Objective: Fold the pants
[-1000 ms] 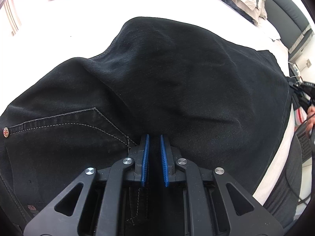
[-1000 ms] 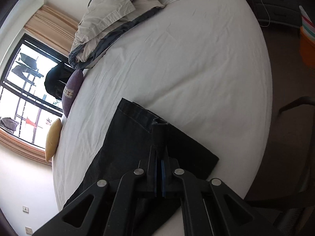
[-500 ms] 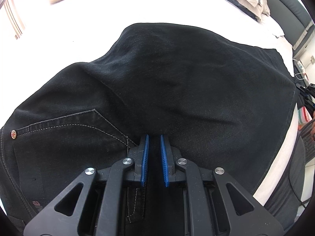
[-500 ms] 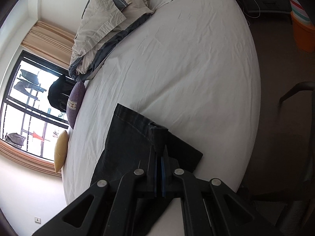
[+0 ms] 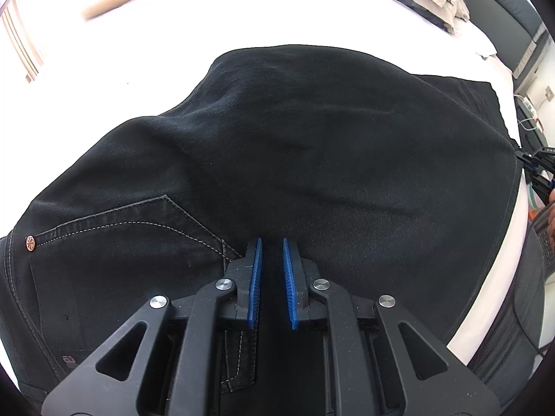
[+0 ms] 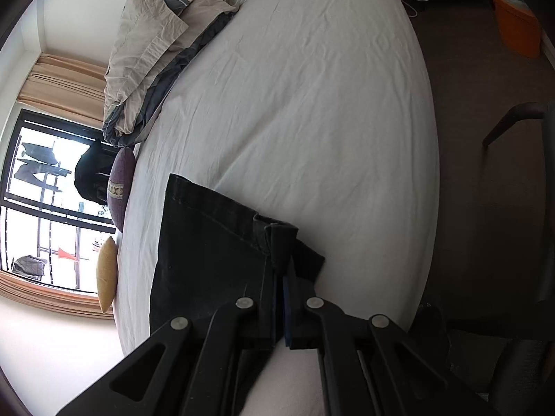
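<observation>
Your left gripper (image 5: 270, 253) pinches a thick fold of the black pants (image 5: 312, 159) between its blue pads, near the stitched pocket (image 5: 114, 228) at nine o'clock. The pants lie spread over the white bed (image 5: 242, 10), reaching toward one o'clock. Your right gripper (image 6: 280, 280) is pressed together on the hem of a pant leg (image 6: 215, 242), which lies on the bed's sheet (image 6: 312, 104). A crumpled duvet (image 6: 166, 34) sits at eleven o'clock.

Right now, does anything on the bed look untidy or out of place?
Yes. The beige and grey duvet lies crumpled in a heap at the far end of the bed. The black pants still bulge with soft ridges, not flat.
</observation>
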Tool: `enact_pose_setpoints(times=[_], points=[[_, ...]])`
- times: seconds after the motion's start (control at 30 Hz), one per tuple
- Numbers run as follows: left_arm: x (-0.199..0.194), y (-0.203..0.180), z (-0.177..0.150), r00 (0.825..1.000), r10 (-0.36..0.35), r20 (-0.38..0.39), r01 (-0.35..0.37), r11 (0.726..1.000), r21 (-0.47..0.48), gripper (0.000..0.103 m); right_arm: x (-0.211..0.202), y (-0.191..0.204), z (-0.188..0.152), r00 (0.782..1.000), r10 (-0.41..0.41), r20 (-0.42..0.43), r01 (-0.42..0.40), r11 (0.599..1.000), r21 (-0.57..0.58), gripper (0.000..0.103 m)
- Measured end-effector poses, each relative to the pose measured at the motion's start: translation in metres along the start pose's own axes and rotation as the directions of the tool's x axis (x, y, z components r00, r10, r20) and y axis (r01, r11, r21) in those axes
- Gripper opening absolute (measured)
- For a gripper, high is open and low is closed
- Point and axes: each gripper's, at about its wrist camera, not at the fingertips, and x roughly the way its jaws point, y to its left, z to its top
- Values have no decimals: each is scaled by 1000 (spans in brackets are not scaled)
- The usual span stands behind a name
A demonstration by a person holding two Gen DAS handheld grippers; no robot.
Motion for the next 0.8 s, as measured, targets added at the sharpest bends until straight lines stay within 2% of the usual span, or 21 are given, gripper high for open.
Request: enact_pose_setpoints(times=[0.1,0.17,0.23,0.3,0.37,0.47,0.53,0.57,0.63,0.7,0.77,0.8], points=[[-1,0,-3,1000,-10,9,10,1000,-2,12,6,-1,1,1000,-9,-22,8,1000,-30,0],[-2,2,-6,1000,-24,16,24,1000,-14,12,2,-4,4,999,14,-49,-15,1000,-20,1],[0,4,-10,999,-28,25,29,999,-20,12,-8,-6,5,998,2,-62,-4,1000,-21,12],[0,4,-12,999,-30,33,31,999,-29,12,-26,-5,3,994,-108,-21,107,993,-46,25],[-1,5,-14,999,-34,39,35,999,-39,12,-42,-6,4,990,-141,15,141,988,-63,27],[-2,7,-17,998,-40,45,42,998,-43,12,-56,5,11,988,-147,53,152,983,-98,30],[-3,11,-18,998,-41,45,43,998,-48,12,-64,35,11,994,-71,83,86,979,-185,30],[-2,13,-17,998,-39,45,41,998,-48,12,-63,54,8,997,-29,68,45,969,-241,30],[-1,14,-15,998,-32,45,34,998,-50,12,-52,93,-6,997,74,-15,-75,938,-340,30],[-3,12,-15,999,-25,47,28,998,-52,12,-32,121,-24,983,149,-110,-181,898,-401,30],[-4,12,-16,998,-27,51,30,998,-58,12,-6,133,-39,970,156,-187,-222,878,-423,31],[-4,13,-17,998,-33,52,36,997,-65,12,11,131,-43,966,126,-224,-213,881,-422,31]])
